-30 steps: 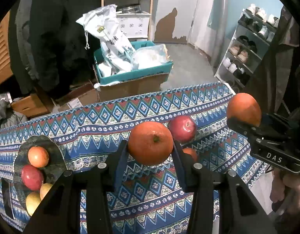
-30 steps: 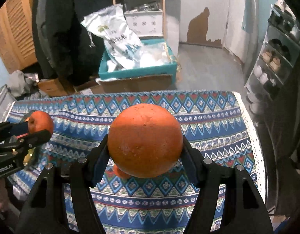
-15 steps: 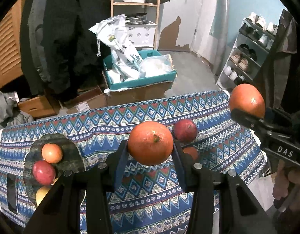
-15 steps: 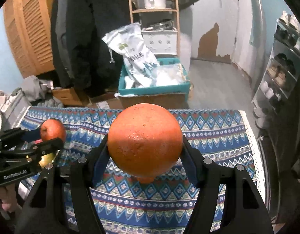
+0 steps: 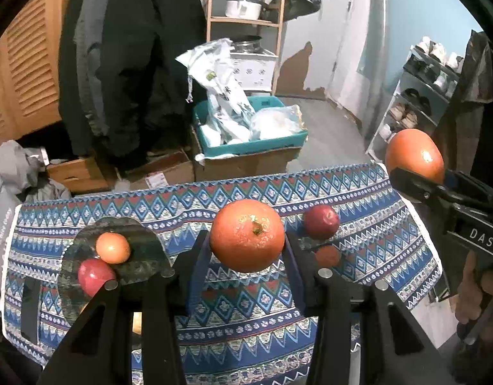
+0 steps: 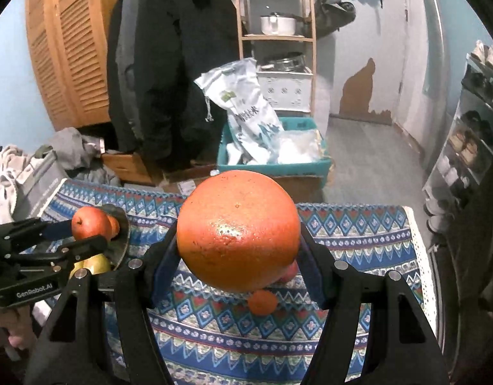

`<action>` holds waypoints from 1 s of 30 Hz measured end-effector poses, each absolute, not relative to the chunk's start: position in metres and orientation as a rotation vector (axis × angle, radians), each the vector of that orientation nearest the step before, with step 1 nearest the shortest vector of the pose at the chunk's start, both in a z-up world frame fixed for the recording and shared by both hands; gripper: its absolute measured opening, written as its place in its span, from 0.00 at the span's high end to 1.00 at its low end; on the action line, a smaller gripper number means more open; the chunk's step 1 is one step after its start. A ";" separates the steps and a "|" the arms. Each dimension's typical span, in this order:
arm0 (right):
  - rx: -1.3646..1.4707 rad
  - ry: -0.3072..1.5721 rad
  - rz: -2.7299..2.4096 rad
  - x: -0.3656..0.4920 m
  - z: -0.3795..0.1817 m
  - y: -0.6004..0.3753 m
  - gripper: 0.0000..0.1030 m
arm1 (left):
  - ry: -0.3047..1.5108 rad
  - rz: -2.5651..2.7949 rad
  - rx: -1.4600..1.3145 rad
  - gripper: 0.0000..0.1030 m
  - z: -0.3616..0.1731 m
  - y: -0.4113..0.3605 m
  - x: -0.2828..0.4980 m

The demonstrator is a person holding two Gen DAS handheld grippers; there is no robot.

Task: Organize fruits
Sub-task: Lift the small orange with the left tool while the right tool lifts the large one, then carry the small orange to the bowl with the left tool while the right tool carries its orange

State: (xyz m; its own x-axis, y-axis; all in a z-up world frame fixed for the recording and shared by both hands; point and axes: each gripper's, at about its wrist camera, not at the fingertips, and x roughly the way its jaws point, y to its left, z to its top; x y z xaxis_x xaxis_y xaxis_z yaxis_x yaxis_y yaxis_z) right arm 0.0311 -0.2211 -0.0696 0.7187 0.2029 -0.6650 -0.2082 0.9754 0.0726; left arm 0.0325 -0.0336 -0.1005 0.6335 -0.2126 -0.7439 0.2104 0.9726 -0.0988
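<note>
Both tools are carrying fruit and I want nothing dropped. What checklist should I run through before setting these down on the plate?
1. Left tool grips its stemmed orange on both sides: ok.
2. Right tool grips its large orange on both sides: ok.
3. Free room on the round dark plate, which holds a small orange fruit and a red apple: ok, at its back.
4. Plate's near half: cannot tell, hidden.
5. Loose red apple on the patterned blue tablecloth lies away from the path: ok.

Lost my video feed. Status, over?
Left gripper shut on orange. Right gripper shut on big orange. Both aloft. Plate holds fruit; path open.
</note>
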 end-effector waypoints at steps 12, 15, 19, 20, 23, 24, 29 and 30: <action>-0.039 0.718 0.275 0.035 -0.063 -0.186 0.35 | 0.831 -0.193 -0.043 0.56 -0.097 -0.006 0.030; -0.018 0.729 0.309 0.040 -0.069 -0.176 0.35 | 0.831 -0.173 -0.064 0.56 -0.098 0.005 0.031; 0.012 0.758 0.346 0.048 -0.077 -0.165 0.35 | 0.833 -0.142 -0.081 0.56 -0.102 0.019 0.032; 0.020 0.766 0.362 0.051 -0.081 -0.160 0.35 | 0.834 -0.131 -0.082 0.56 -0.103 0.023 0.032; 0.015 0.784 0.380 0.057 -0.086 -0.145 0.35 | 0.840 -0.109 -0.086 0.56 -0.107 0.034 0.032; 0.007 0.787 0.386 0.058 -0.088 -0.140 0.35 | 0.841 -0.106 -0.090 0.56 -0.108 0.035 0.032; -0.009 0.798 0.410 0.065 -0.092 -0.118 0.35 | 0.841 -0.072 -0.094 0.56 -0.114 0.052 0.031; -0.013 0.800 0.417 0.066 -0.093 -0.112 0.35 | 0.843 -0.065 -0.097 0.56 -0.114 0.055 0.031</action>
State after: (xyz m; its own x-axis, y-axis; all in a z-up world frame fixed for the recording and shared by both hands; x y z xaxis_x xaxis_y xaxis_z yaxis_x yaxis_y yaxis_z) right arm 0.0661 -0.1117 -0.0931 0.6198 0.3579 -0.6984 -0.3677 0.9186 0.1445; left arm 0.0311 0.0552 -0.1145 0.6635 -0.0957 -0.7420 0.0190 0.9936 -0.1111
